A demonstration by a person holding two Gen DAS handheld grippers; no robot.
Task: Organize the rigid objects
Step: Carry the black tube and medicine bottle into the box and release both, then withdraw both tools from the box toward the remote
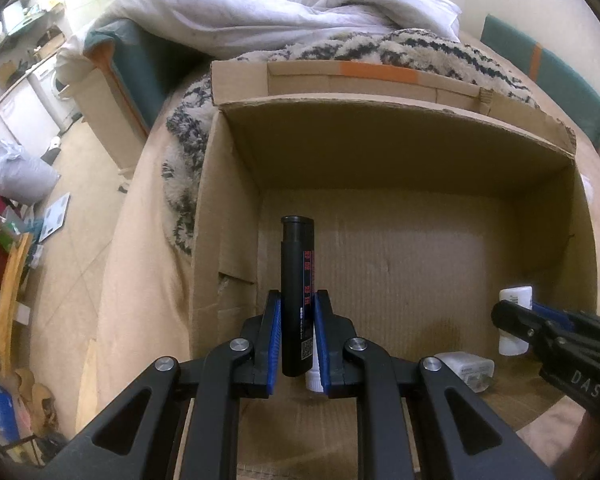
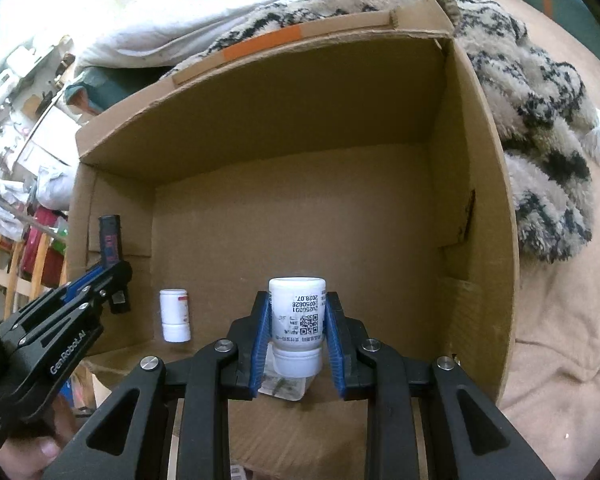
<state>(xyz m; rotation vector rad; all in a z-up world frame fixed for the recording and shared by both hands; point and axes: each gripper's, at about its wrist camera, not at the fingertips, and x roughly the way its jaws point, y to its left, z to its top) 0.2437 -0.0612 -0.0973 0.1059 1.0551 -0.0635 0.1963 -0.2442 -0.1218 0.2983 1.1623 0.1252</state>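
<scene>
My left gripper [image 1: 297, 300] is shut on a black tube [image 1: 296, 264] with red lettering, held upright low inside an open cardboard box [image 1: 380, 108]. My right gripper [image 2: 297, 300] is shut on a white bottle [image 2: 297, 312] with a QR label, cap downward, also low inside the box [image 2: 260, 80]. In the left wrist view the right gripper [image 1: 508, 312] and its white bottle [image 1: 516, 296] are at the right edge. In the right wrist view the left gripper [image 2: 116, 276] with the black tube [image 2: 110, 240] is at the left.
On the box floor lie a small white bottle with a red label [image 2: 175, 316] and a white charger plug [image 1: 466, 370]. A shaggy patterned blanket [image 1: 420, 48] and a white duvet [image 1: 280, 0] lie behind the box. The box stands on a beige sheet [image 2: 560, 320].
</scene>
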